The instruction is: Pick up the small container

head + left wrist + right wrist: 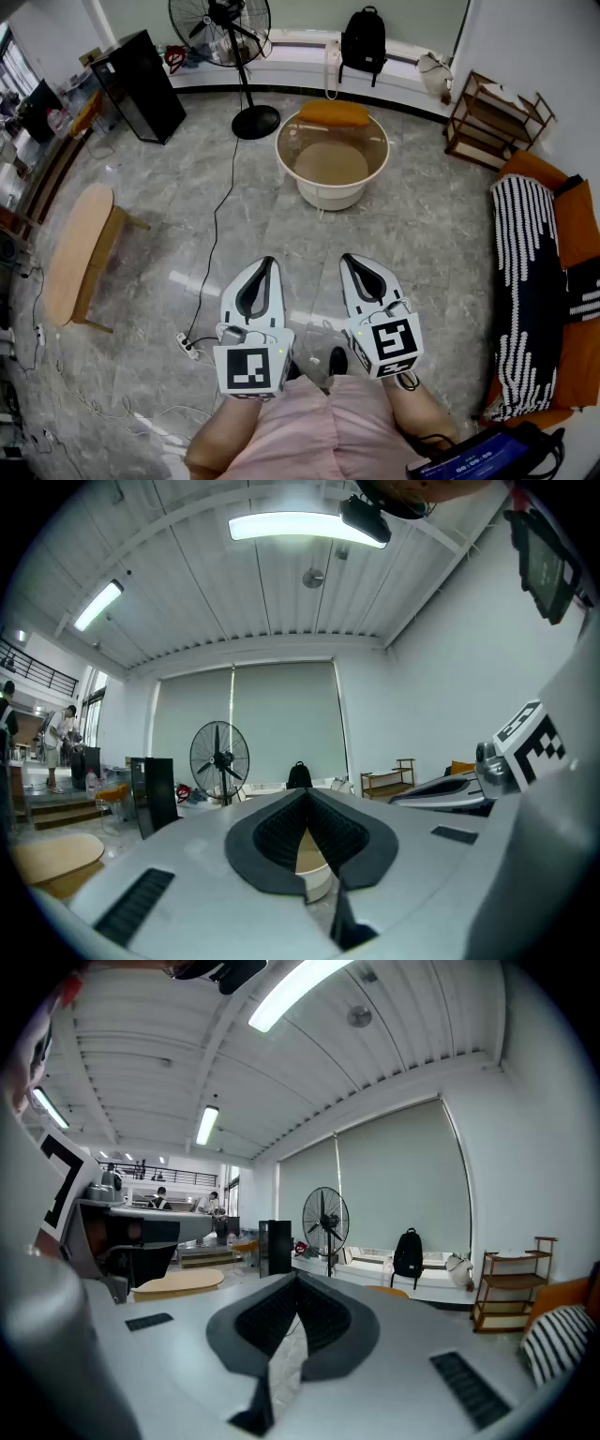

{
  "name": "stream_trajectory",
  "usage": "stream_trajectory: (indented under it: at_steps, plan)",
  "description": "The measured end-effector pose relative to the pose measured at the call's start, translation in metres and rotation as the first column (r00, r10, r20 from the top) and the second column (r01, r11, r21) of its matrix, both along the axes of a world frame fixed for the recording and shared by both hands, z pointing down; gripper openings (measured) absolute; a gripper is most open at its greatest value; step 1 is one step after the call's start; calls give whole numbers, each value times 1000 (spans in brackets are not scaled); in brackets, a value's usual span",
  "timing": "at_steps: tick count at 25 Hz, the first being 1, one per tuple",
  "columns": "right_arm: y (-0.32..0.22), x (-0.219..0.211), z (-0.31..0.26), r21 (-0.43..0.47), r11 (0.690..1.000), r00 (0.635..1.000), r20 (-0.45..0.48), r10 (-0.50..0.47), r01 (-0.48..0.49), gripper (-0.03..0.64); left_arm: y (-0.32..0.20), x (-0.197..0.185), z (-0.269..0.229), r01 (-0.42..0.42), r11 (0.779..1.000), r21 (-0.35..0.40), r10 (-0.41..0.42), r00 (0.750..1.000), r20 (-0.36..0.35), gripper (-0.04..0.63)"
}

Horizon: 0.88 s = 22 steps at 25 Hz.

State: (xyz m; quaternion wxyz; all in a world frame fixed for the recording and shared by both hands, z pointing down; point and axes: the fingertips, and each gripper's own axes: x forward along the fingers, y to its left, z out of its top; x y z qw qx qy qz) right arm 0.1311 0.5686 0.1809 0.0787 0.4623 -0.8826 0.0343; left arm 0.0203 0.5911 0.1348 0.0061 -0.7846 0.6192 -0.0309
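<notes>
Grey marbled floor tiles point(422, 234) spread under a person standing with a two-jaw tool in each hand, both held low in front of the body and pointing toward 12 o'clock. The left gripper point(267, 262) has its jaws pressed together at the tips, with nothing between them; in the left gripper view its dark pads point(281, 832) meet in a point, and only the room shows through the slit below. The right gripper point(349, 260) sits just beside it, also pressed together at the tips and empty. Straight ahead at 12 o'clock, well apart from both tools, stands a round white table point(309, 192) with a brownish glass top, and an orange cushion point(334, 113) lies at its far edge. A black pedestal fan point(220, 28) stands at 11 o'clock, and a black backpack point(363, 42) rests on the window ledge behind. A wooden bench point(80, 248) lies at 9 o'clock, an orange sofa with a striped throw point(525, 281) at 3 o'clock. I cannot tell where the small container is; no view shows it clearly.
</notes>
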Motion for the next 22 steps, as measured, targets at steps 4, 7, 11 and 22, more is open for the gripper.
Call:
stream_trajectory:
  at_steps: [4,7,11,22]
  plan:
    - [-3,12,3,-3,1000,1000,2,0,0,0,-3,13,3,-1,1000,-2,1,1000,2,12]
    - [-5,19,4,-7,1000,1000,4,-5,5,0,-5,20,2,2,1000,-1,-2,1000,9,12]
    - [-14,34,1,12,1000,1000,21,-9,8,0,-12,33,5,20,1000,-15,-20,999,37,12]
    - [-38,46,10,-11,998,997,39,-69,69,255,-26,47,19,59,998,-39,-57,997,53,12]
